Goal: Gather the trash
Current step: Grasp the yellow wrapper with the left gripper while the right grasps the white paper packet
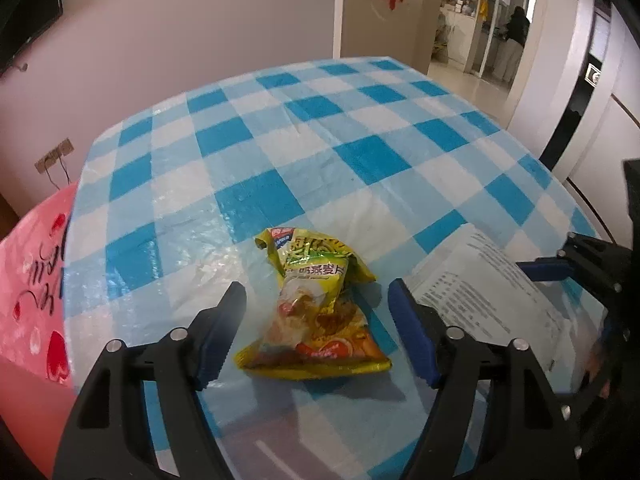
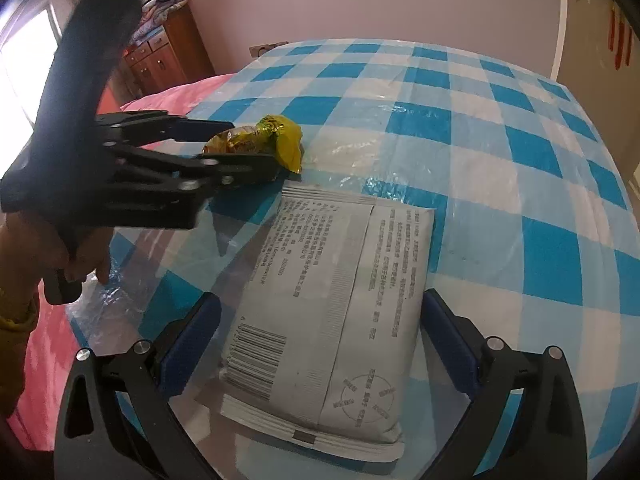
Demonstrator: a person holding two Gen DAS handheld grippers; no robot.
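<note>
A crumpled yellow snack wrapper lies on the blue-and-white checked tablecloth. My left gripper is open, one finger on each side of the wrapper, low over the cloth. It also shows in the right wrist view, with the wrapper between its fingers. A flat grey printed packet lies on the cloth to the right of the wrapper; it also shows in the left wrist view. My right gripper is open, one finger on each side of the packet's near half.
A pink bedspread lies left of the table, below its edge. A wooden cabinet stands far left by the wall. A doorway with a person is far behind the table.
</note>
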